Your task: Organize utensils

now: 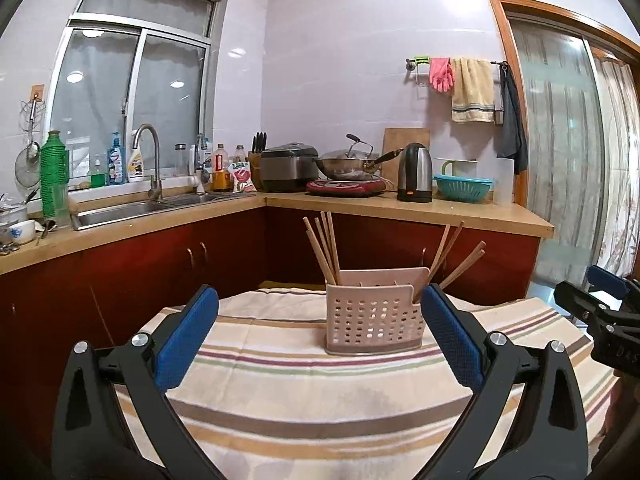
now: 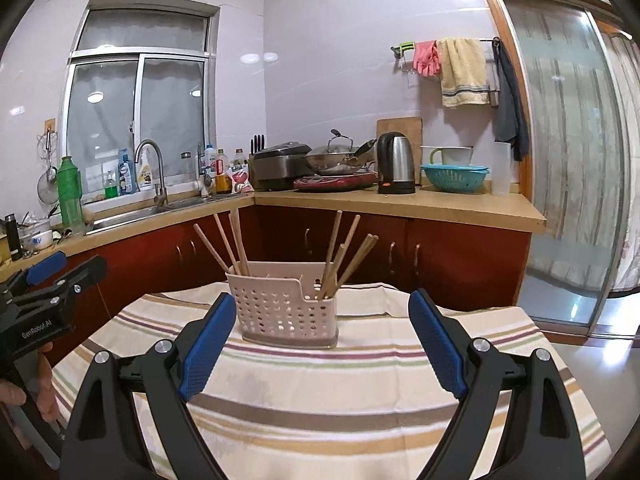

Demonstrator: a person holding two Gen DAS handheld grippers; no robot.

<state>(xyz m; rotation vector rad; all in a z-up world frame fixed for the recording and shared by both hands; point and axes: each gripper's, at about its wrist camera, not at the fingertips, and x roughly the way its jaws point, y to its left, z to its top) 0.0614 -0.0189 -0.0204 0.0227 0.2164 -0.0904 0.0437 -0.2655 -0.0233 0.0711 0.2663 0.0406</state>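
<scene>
Blue-padded and spread wide with nothing held, my left gripper [image 1: 320, 308] hangs over the striped cloth [image 1: 320, 400], the pink holder [image 1: 372, 316] of wooden chopsticks [image 1: 326, 250] standing ahead between both, my right gripper [image 2: 320, 312] equally wide and empty.

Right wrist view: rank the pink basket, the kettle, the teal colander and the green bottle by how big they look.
1. Basket, clearly largest, though nearest the camera.
2. Colander and bottle: too alike to rank, one wide, one tall.
3. Kettle, close behind them.
</scene>
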